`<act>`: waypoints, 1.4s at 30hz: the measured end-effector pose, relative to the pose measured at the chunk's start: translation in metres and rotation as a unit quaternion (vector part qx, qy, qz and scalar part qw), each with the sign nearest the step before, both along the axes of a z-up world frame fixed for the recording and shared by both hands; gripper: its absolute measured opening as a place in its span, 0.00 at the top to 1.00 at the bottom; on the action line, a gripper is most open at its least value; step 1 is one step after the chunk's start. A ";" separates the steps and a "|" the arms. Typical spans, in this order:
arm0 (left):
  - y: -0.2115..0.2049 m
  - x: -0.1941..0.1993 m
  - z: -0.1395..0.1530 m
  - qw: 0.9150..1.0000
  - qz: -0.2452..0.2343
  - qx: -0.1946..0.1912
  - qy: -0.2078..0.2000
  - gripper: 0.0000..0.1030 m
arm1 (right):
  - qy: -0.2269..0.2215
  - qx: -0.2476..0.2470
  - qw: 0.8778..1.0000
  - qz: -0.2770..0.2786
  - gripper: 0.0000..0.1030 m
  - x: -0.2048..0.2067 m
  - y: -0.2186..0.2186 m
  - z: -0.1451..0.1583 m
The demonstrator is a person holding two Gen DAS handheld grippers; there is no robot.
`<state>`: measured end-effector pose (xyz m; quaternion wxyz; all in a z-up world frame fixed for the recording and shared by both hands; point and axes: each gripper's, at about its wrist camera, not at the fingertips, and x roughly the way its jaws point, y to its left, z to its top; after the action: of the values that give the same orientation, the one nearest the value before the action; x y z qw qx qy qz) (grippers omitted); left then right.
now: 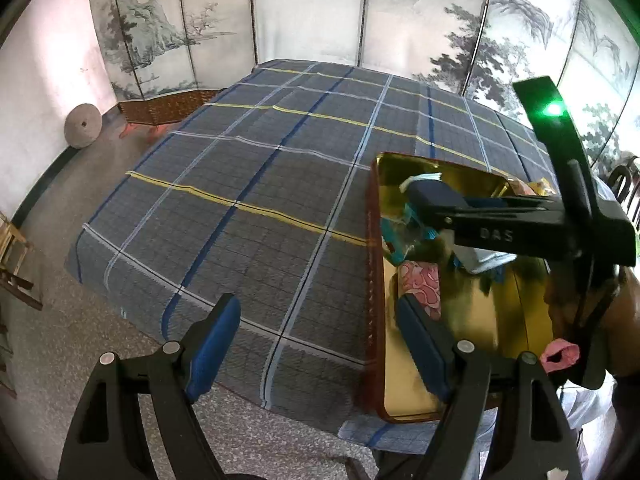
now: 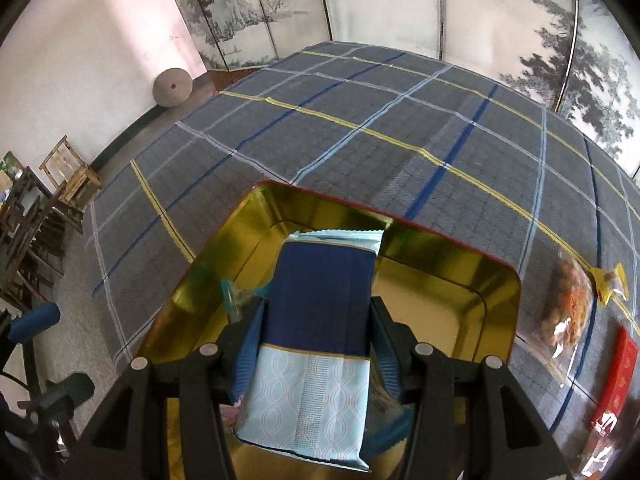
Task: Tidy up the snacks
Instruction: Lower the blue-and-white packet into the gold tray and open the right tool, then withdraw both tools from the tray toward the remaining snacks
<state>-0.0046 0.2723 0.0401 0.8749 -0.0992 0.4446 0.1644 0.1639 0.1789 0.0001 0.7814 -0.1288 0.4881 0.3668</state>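
Note:
My right gripper [image 2: 318,316] is shut on a navy and pale-blue snack packet [image 2: 320,300], held tilted down over the open gold tin [image 2: 460,280]. In the tin lie a teal packet [image 2: 236,296] and a pink one [image 1: 424,284]. In the left wrist view the right gripper [image 1: 432,200] reaches in from the right above the tin [image 1: 400,380]. My left gripper [image 1: 320,340] stands open and holds nothing, above the tin's left rim and the tablecloth. On the table right of the tin lie a clear bag of orange-brown snacks [image 2: 568,304], a small yellow packet [image 2: 612,280] and a red packet [image 2: 616,376].
The plaid blue-grey tablecloth [image 1: 240,184] covers the table, whose near edge drops to a speckled floor [image 1: 60,344]. A painted folding screen [image 1: 312,12] stands behind. A round stone disc [image 1: 83,126] leans on the wall; wooden chairs [image 2: 68,172] stand at the left.

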 end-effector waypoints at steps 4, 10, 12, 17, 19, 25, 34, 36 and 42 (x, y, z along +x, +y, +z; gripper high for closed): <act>-0.003 0.002 0.000 1.000 -0.003 0.004 0.001 0.25 | 0.005 -0.005 1.000 0.007 0.49 -0.001 0.009 -0.002; -0.007 0.003 0.000 1.000 -0.006 0.018 0.001 0.25 | 0.025 0.014 1.000 0.001 0.50 0.002 0.010 -0.002; -0.009 0.004 0.000 1.000 -0.008 0.018 0.002 0.25 | 0.023 0.020 1.000 -0.006 0.50 0.004 0.007 0.001; -0.015 0.005 0.000 0.999 -0.010 0.030 0.006 0.25 | 0.001 0.049 0.999 -0.017 0.50 0.001 -0.004 0.013; -0.016 0.005 0.001 0.999 -0.012 0.032 0.006 0.25 | -0.006 0.082 0.996 -0.022 0.50 -0.001 -0.014 0.022; -0.023 0.006 0.002 0.999 -0.020 0.039 0.011 0.24 | -0.032 0.156 0.986 -0.038 0.45 -0.021 -0.057 0.044; -0.046 0.011 0.008 0.997 -0.042 0.060 0.014 0.22 | -0.127 0.159 0.974 -0.099 0.44 -0.062 -0.177 0.054; -0.053 0.012 0.009 0.997 -0.048 0.063 0.015 0.22 | -0.149 0.139 0.970 -0.134 0.43 -0.064 -0.213 0.052; -0.081 0.022 0.015 0.994 -0.081 0.069 0.018 0.22 | -0.172 0.069 0.954 -0.238 0.42 -0.057 -0.312 0.033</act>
<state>0.0172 0.1918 0.0549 0.8820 0.0011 0.4544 0.1251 0.1065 -0.1332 0.0334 0.9250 -0.0160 0.3369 0.1751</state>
